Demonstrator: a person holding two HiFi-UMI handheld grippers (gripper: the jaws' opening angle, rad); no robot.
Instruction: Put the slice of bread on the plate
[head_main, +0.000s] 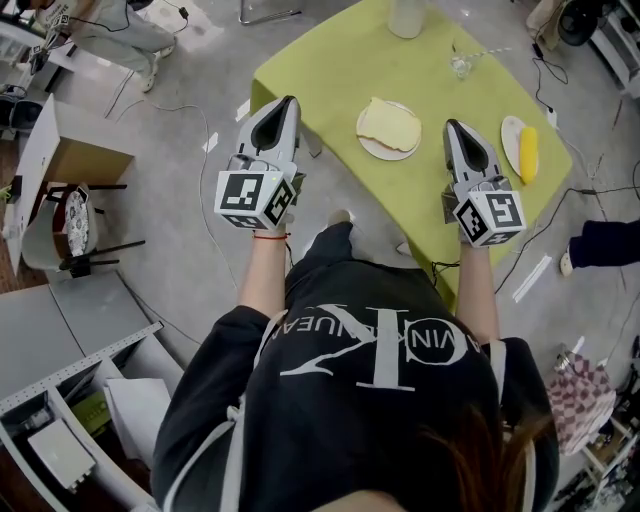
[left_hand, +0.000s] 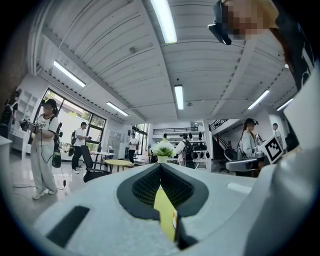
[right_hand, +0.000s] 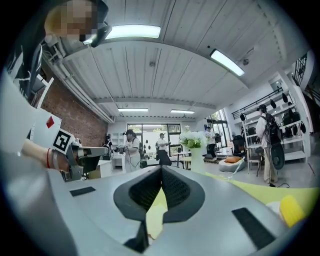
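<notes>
Head view: the slice of bread (head_main: 390, 124) lies on the plate (head_main: 383, 154) at 12 o'clock on the green table (head_main: 330, 70), so the task looks done.

Left gripper view: the left gripper (left_hand: 160, 165) is clenched and empty.

Right gripper view: the right gripper (right_hand: 161, 167) is likewise clenched on nothing.

On you: black sweatshirt (head_main: 350, 420), white lettering on back; red wrist band (head_main: 268, 236); grey left gripper (head_main: 289, 102), grey right gripper (head_main: 452, 125), each with black-and-white marker cube (head_main: 255, 198).

Head cam looks steeply down on the bench (head_main: 330, 70) from well above; both gripper cams ride low, facing level across rm, sharing the flower vase (left_hand: 162, 149)
</notes>
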